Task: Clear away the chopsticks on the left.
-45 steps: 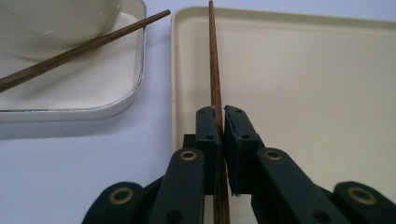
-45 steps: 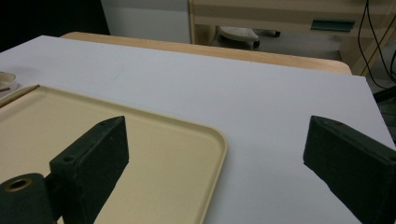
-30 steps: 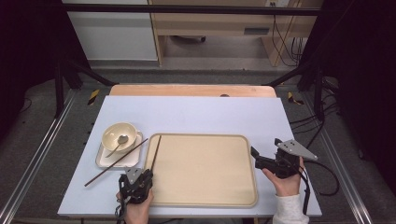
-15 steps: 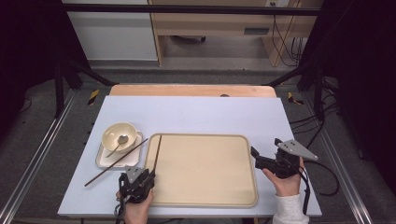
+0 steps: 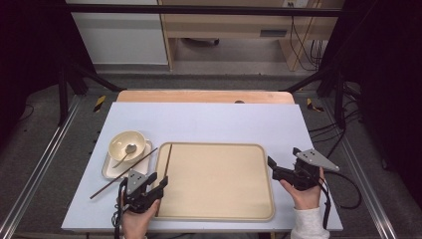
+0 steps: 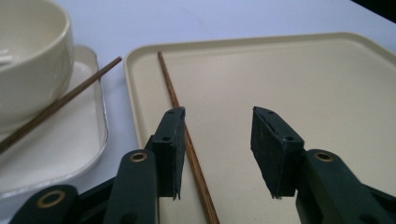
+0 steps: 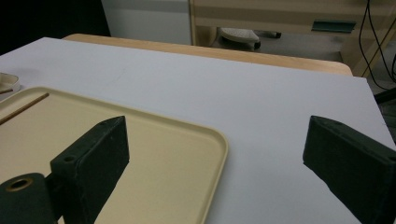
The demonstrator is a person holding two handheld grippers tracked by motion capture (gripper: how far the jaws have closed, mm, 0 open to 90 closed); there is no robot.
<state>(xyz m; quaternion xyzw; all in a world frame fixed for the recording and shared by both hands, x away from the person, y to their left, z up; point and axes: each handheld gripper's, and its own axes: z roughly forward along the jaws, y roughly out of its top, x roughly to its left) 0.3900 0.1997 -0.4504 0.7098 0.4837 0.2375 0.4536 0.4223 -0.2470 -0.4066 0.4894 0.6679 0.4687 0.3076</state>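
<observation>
Left gripper view gives me my left gripper with its jaws just opening over the tray; the chopstick lies released between them, along the tray's left edge. My right gripper hangs spread and empty at the tray's right rim.

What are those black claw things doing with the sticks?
A person holds a gripper in each hand. The left gripper has just been opening its jaws; one chopstick lies on the tan tray beside its left pad, let go. The other chopstick leans across the small plate with the bowl. The right gripper waits open by the tray's right edge.
</observation>
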